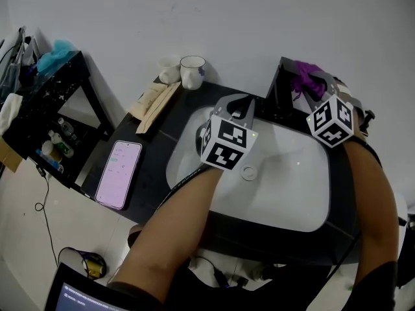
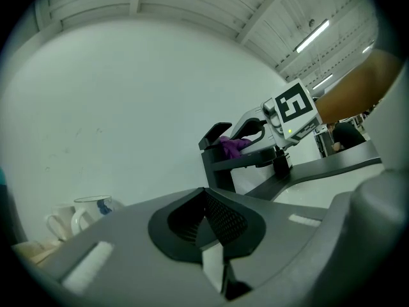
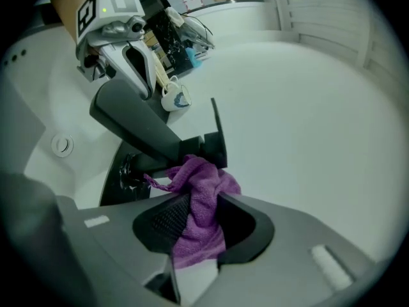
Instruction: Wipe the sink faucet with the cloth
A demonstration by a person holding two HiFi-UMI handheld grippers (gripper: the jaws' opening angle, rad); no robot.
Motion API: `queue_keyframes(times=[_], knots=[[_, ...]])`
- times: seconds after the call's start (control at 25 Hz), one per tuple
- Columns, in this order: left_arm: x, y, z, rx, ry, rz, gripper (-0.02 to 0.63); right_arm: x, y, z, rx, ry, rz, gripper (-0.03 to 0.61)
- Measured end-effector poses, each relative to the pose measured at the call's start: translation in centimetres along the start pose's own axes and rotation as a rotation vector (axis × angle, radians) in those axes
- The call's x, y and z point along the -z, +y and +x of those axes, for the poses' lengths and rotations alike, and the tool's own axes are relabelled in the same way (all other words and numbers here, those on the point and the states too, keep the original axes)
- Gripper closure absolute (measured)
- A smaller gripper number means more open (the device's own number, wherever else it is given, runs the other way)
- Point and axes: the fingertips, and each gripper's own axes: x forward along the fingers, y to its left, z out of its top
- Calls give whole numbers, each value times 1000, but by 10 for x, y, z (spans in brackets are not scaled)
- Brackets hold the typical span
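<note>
The black faucet [image 1: 280,89] stands at the back right of the white sink [image 1: 305,193]. My right gripper [image 1: 312,81] is shut on a purple cloth [image 1: 303,76] and holds it against the top of the faucet. In the right gripper view the cloth [image 3: 199,213] bunches between the jaws and touches the faucet [image 3: 144,133] near its lever. My left gripper [image 1: 241,103] hovers over the sink's back rim, left of the faucet, shut with nothing in it. In the left gripper view its jaws meet, and the faucet [image 2: 220,162], cloth [image 2: 234,146] and right gripper [image 2: 255,133] are ahead.
A phone [image 1: 119,173] lies on the black counter left of the sink. A white mug [image 1: 192,71] and flat packets [image 1: 155,102] sit at the back by the wall. A black shelf [image 1: 48,118] with bottles stands far left. The drain [image 1: 248,172] shows in the basin.
</note>
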Motion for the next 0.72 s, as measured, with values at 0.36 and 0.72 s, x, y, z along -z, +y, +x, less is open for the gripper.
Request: queue_keyframes(times=[0.36, 0.72], knots=[[-2, -2, 0, 6, -10, -3, 598, -9, 27, 10, -27, 8, -53, 445], [-1, -1, 1, 7, -6, -7, 598, -6, 63, 17, -91, 20, -60, 445]])
